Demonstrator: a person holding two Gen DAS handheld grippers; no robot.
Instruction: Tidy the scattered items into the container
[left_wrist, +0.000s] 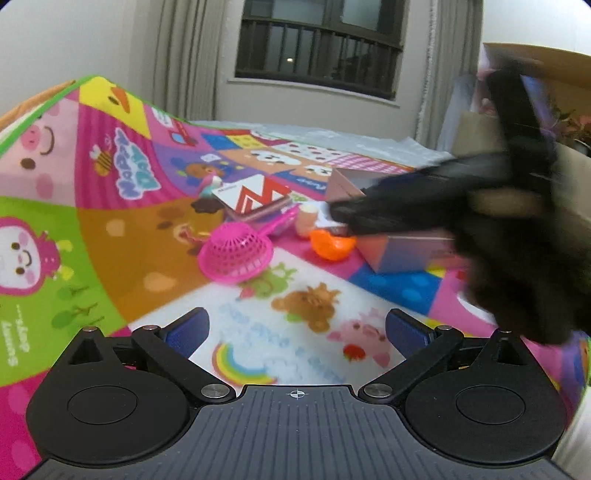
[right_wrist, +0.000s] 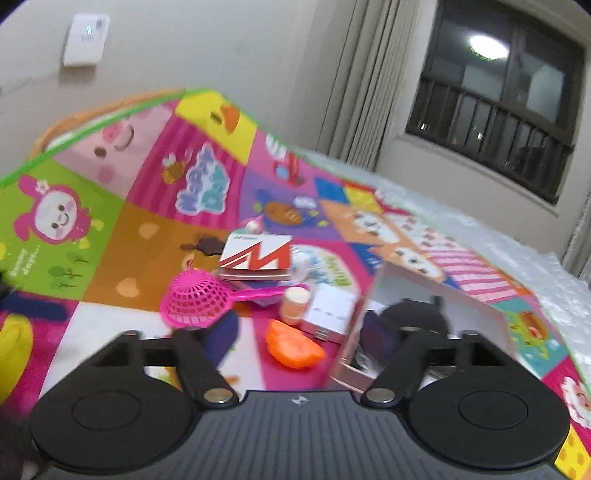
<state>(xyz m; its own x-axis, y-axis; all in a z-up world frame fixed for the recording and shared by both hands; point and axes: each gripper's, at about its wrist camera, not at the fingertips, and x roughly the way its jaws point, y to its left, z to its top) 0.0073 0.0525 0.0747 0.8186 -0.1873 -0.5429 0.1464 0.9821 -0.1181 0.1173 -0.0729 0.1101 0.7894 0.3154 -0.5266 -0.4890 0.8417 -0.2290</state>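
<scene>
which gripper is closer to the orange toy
Right. The right gripper reaches in just above the orange toy, almost touching it; the left gripper hangs back over the mat, empty.

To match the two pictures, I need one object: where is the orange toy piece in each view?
Left wrist view: the orange toy piece lies right of centre, beside the pink box.
Right wrist view: it lies at centre, low, between the right gripper fingers.
Shared landmark: the pink toy strainer, left of it in both.
</scene>
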